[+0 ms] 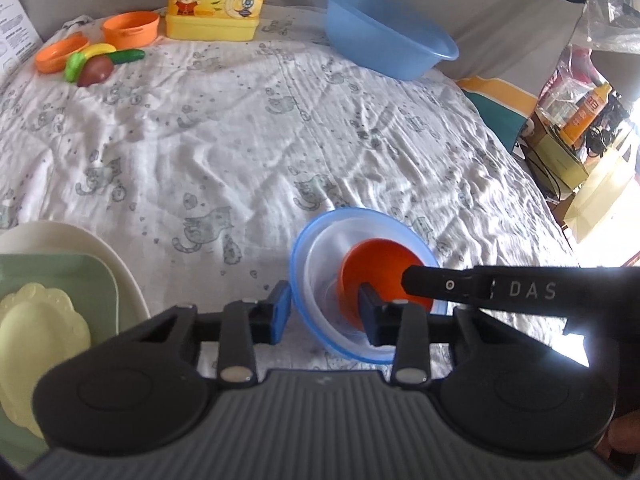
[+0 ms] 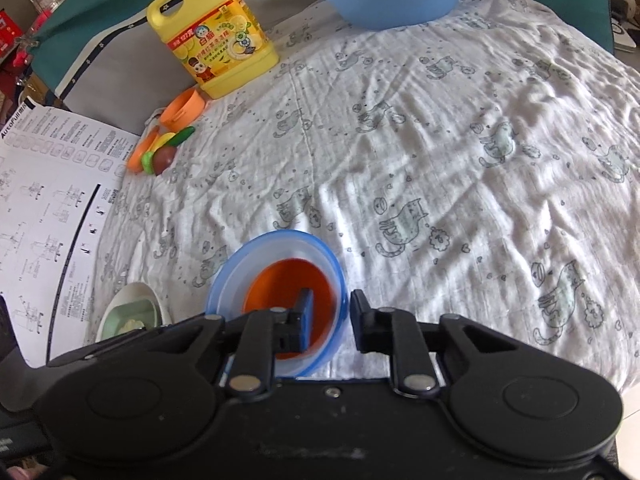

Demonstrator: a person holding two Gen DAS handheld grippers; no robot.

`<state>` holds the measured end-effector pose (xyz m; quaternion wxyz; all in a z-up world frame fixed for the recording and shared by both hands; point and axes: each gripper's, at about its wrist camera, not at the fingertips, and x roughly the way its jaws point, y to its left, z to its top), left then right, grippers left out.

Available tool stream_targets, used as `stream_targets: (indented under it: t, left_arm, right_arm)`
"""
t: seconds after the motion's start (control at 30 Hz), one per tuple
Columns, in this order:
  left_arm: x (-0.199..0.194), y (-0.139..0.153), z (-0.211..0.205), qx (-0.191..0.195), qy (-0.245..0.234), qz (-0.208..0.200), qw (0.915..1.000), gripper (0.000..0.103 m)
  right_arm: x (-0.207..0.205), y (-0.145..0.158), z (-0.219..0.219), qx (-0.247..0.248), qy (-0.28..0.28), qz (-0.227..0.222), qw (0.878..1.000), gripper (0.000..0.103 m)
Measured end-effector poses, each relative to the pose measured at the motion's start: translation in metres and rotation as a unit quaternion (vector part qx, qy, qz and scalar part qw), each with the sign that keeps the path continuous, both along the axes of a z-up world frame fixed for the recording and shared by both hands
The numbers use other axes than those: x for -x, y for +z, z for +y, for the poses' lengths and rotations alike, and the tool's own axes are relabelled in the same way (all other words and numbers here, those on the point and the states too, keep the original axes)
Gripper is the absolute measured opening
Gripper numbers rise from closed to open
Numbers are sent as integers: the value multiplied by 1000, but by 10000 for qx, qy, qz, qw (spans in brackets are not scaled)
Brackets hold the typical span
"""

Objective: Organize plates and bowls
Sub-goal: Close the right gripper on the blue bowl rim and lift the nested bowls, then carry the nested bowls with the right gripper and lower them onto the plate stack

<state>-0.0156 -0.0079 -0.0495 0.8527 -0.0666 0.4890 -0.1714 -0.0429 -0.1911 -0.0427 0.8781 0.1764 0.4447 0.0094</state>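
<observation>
A nested bowl stack (image 1: 320,256) lies on the cat-print cloth: a blue-rimmed bowl, a clear one inside it, and an orange bowl (image 1: 380,264) innermost. My left gripper (image 1: 324,312) straddles the stack's left wall, one pad at the blue rim and the other inside the orange bowl, with slack showing. A black finger (image 1: 440,286) of my right gripper reaches over the opposite rim. In the right wrist view my right gripper (image 2: 332,316) clamps the stack's (image 2: 248,256) right wall, one finger inside the orange bowl (image 2: 276,284). A white plate (image 1: 100,248), a green plate (image 1: 60,276) and a yellow plate (image 1: 40,332) are stacked at the left.
A blue basin (image 1: 384,44) and a yellow detergent bottle (image 1: 216,0) stand at the back. Orange cups and toy food (image 1: 92,64) lie at the back left. A printed paper sheet (image 2: 48,200) lies left of the plates (image 2: 128,312). The bed edge drops off at the right.
</observation>
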Motion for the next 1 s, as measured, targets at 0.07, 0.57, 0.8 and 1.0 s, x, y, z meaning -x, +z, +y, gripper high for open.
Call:
stream_targets:
  t: [0.07, 0.57, 0.8, 1.0]
  left_arm:
    - [-2, -2, 0, -15, -5, 54, 10000, 36]
    - [1, 8, 8, -25, 192, -21, 9998, 34]
    - [0, 23, 25, -45, 455, -28, 9989, 34]
    - [3, 36, 49, -61, 738, -68, 9972, 34]
  right_arm:
    - [-3, -2, 2, 64, 9, 12, 10000, 20]
    - [-5, 6, 13, 205, 171, 96, 9996, 16]
    - [-13, 15, 28, 77, 345, 217, 9991, 16]
    - [-23, 24, 50, -64, 582, 253, 9980, 16]
